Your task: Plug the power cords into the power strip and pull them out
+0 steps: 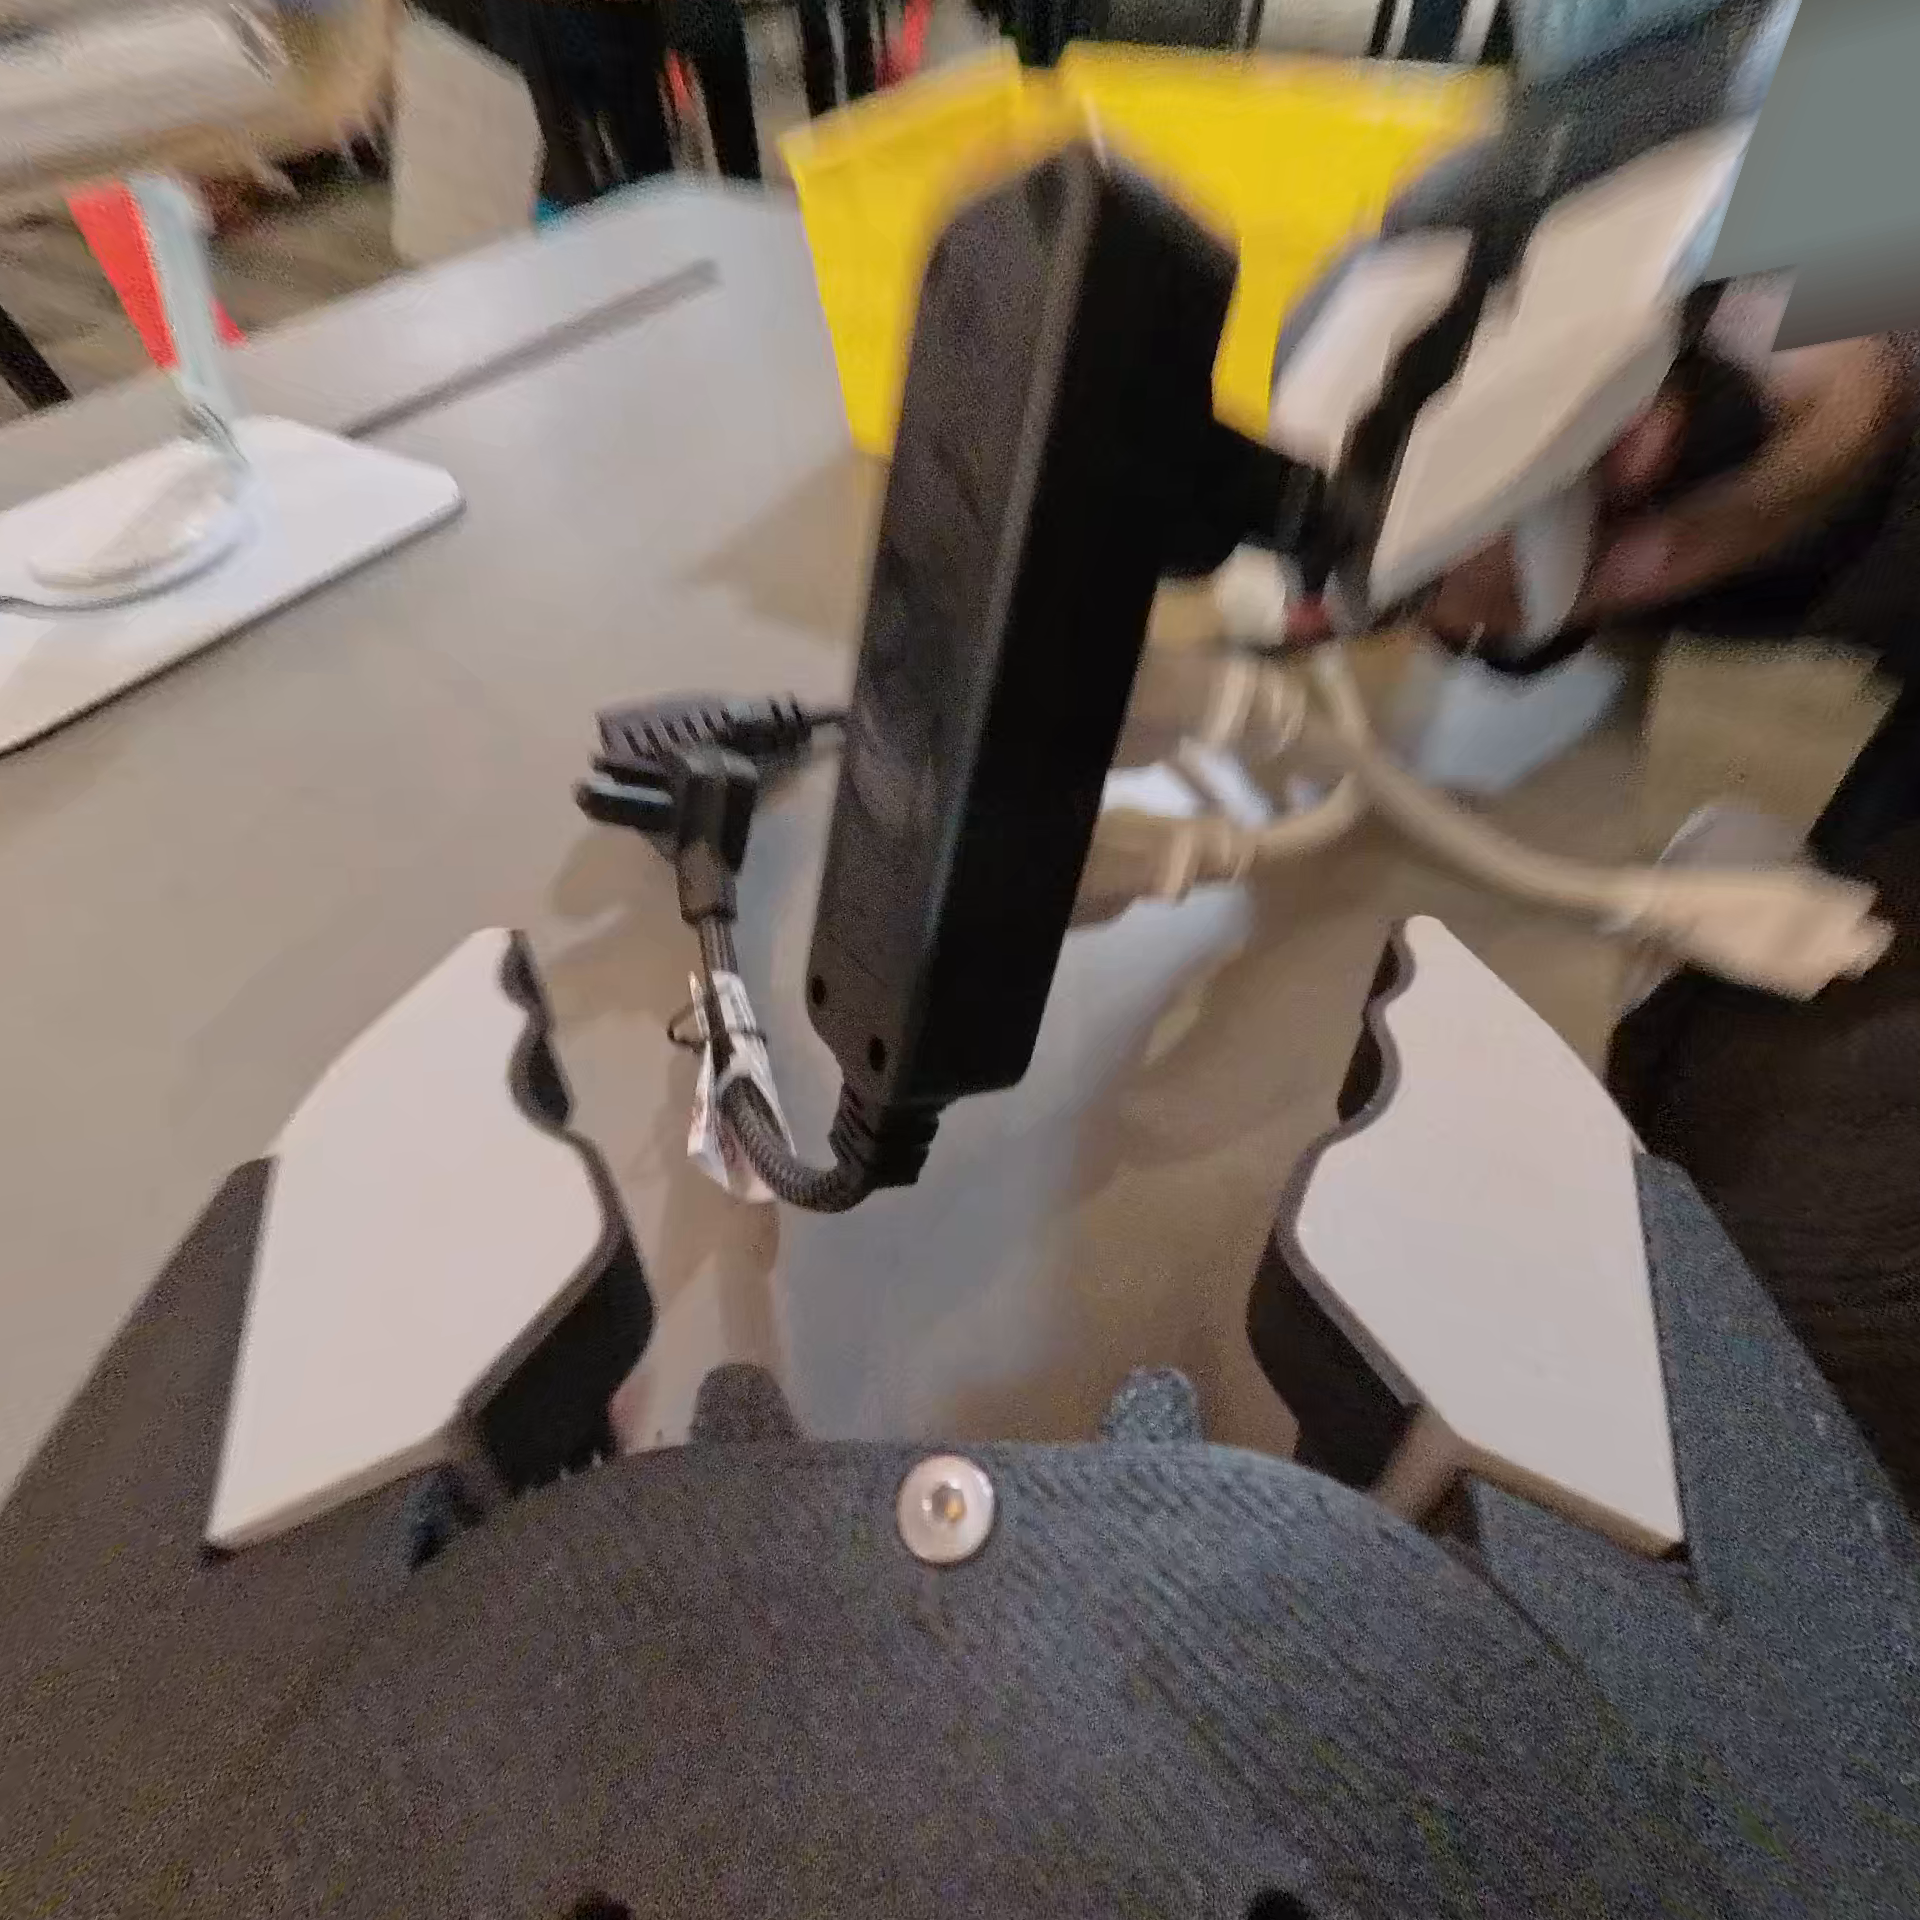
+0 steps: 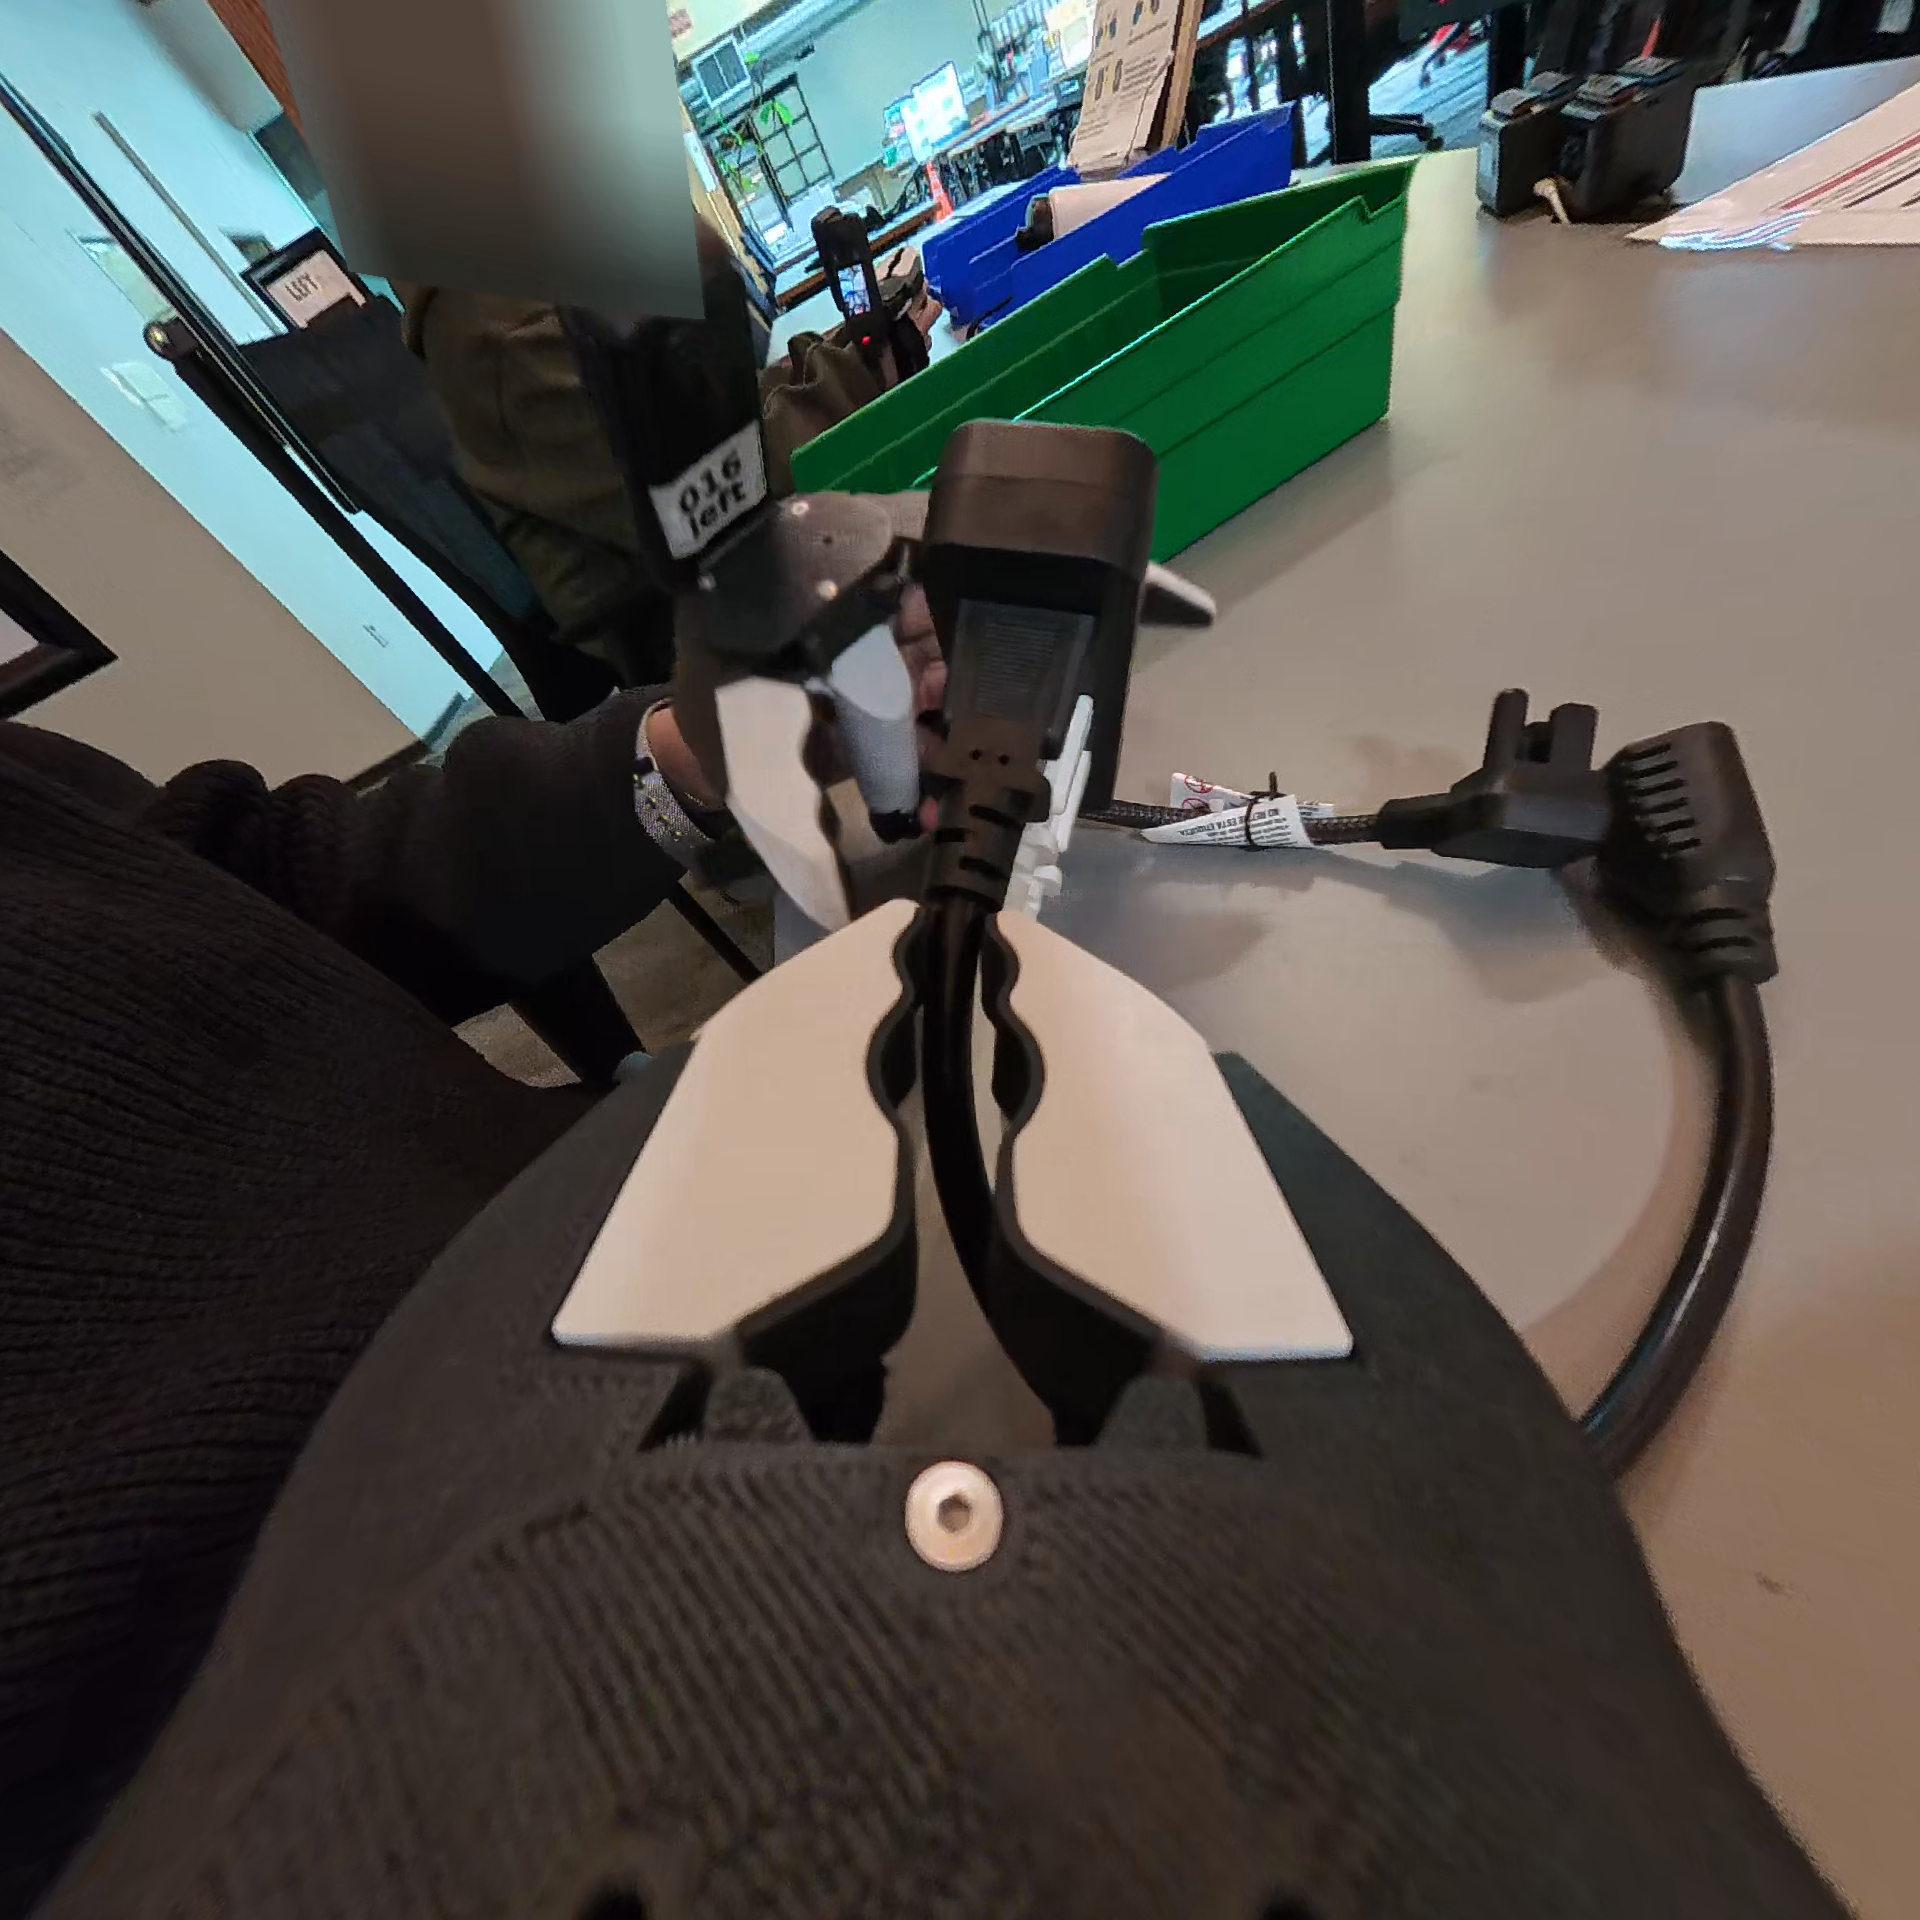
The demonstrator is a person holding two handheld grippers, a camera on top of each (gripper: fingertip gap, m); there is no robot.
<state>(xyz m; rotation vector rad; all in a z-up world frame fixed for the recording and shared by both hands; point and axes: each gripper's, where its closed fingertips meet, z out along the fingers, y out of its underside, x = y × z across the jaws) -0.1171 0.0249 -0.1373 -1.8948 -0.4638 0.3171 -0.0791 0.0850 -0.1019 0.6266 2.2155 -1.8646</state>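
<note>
The black power strip [image 1: 966,644] is tilted up on end above the grey table [image 1: 312,935], blurred. Its braided cord [image 1: 769,1132] with a white tag runs to a flat black plug [image 1: 686,769] lying on the table. My left gripper [image 1: 956,935] is open, its fingers wide on either side of the strip's lower end and not touching it. My right gripper [image 2: 951,920] is shut on a black power cord [image 2: 956,1091] just behind its plug [image 2: 1023,644], which sits against the strip [image 2: 1039,488]. The cord's other plug [image 2: 1683,831] lies on the table. The right gripper also shows in the left wrist view [image 1: 1340,488].
A green bin [image 2: 1195,343] and blue bins [image 2: 1039,229] stand behind the strip. White cords [image 1: 1455,852] lie to the right, a monitor stand base [image 1: 156,582] to the left, and a yellow object [image 1: 1299,166] behind. A dark-sleeved arm [image 2: 260,1039] is at the table edge.
</note>
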